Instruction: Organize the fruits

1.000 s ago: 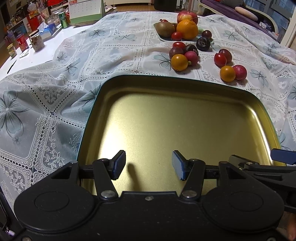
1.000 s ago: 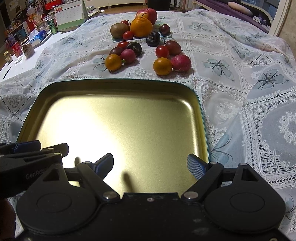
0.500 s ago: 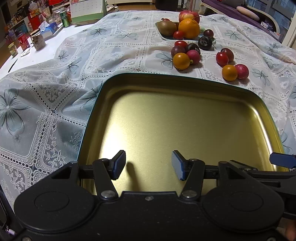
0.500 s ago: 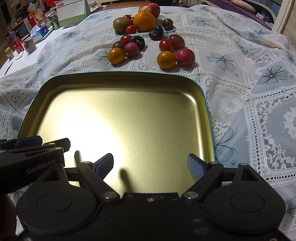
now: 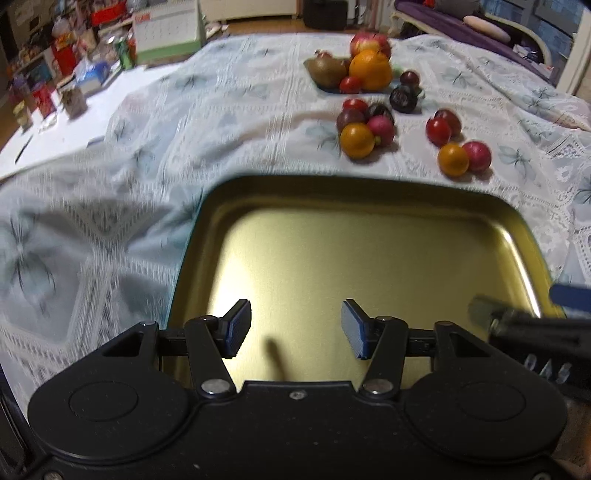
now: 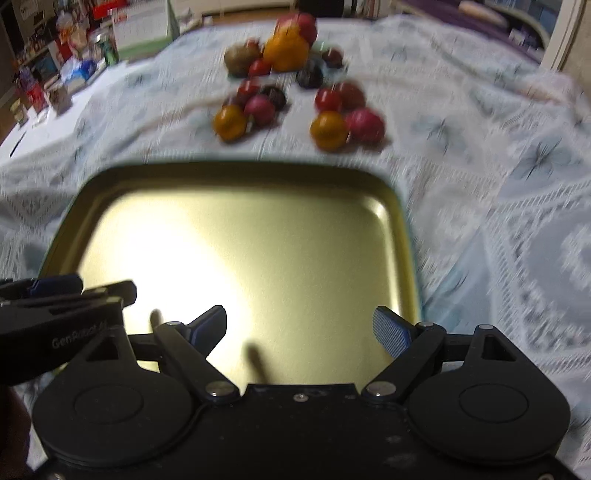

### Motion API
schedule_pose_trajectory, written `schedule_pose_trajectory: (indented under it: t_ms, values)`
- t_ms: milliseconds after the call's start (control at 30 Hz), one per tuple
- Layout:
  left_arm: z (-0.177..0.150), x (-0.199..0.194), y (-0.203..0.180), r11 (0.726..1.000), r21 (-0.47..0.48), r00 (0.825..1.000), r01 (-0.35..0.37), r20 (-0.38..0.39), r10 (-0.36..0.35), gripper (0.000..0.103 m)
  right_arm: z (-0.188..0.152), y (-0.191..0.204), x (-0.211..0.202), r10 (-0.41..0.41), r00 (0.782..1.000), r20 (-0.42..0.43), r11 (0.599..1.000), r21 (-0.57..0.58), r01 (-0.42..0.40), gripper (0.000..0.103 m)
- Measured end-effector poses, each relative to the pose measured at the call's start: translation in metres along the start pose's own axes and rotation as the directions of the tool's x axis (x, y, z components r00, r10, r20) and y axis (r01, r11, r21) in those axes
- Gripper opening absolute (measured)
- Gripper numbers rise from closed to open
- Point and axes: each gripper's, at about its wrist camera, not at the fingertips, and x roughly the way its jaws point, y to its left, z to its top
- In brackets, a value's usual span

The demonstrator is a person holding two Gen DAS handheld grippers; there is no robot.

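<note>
An empty gold metal tray (image 5: 369, 258) lies on the lace tablecloth, seen also in the right wrist view (image 6: 240, 240). Beyond it lie small fruits in two clusters: one with an orange fruit (image 5: 356, 140), another with an orange fruit (image 5: 453, 158) beside a red one (image 5: 477, 157). Further back a plate (image 5: 325, 86) holds a kiwi, an orange (image 5: 370, 70) and an apple. My left gripper (image 5: 295, 328) is open and empty over the tray's near edge. My right gripper (image 6: 300, 328) is open and empty, beside it on the right.
A calendar (image 5: 168, 31), a can and boxes stand on the white table at the back left. A purple sofa (image 5: 461, 22) lies at the back right. The tablecloth (image 5: 110, 221) surrounds the tray.
Both grippers have risen and drawn back a little; the tray and fruits look smaller and lower in view. The views are now motion-blurred. Both stay open.
</note>
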Motion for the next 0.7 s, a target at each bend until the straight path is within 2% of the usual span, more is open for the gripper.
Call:
schedule_pose_trajectory:
  t_ms: [133,200,300,500,567,700]
  values:
    - [0.020,-0.004,-0.002,0.999,0.021,0.999,0.033,0.015,-0.034,0.059,0.019,-0.008,-0.011,-0.016,0.997,0.081,0.999,0.031,0.013,0.090]
    - [0.031,-0.002,-0.002,0.998,0.027,0.999,0.049,0.010,-0.049,0.059,0.030,-0.015,-0.011,-0.020,0.995,0.096,0.998,0.054,0.015,0.089]
    - [0.047,0.000,-0.005,0.997,0.046,0.997,0.061,0.041,-0.063,0.059,0.049,-0.026,-0.004,-0.032,0.995,0.099,0.997,0.072,0.025,0.088]
    - [0.077,0.011,-0.012,0.995,0.090,0.998,0.044,0.041,-0.048,0.059,0.093,-0.046,0.022,-0.035,0.999,0.018,0.999,0.008,0.034,0.088]
    - [0.087,0.013,-0.012,0.994,0.086,0.997,0.069,0.039,-0.072,0.059,0.103,-0.058,0.029,-0.003,1.000,0.008,0.999,0.041,0.003,0.088]
    - [0.104,0.027,-0.015,0.994,0.076,0.997,0.075,0.028,-0.077,0.059,0.123,-0.081,0.041,-0.015,1.000,-0.023,0.983,0.181,0.019,0.088]
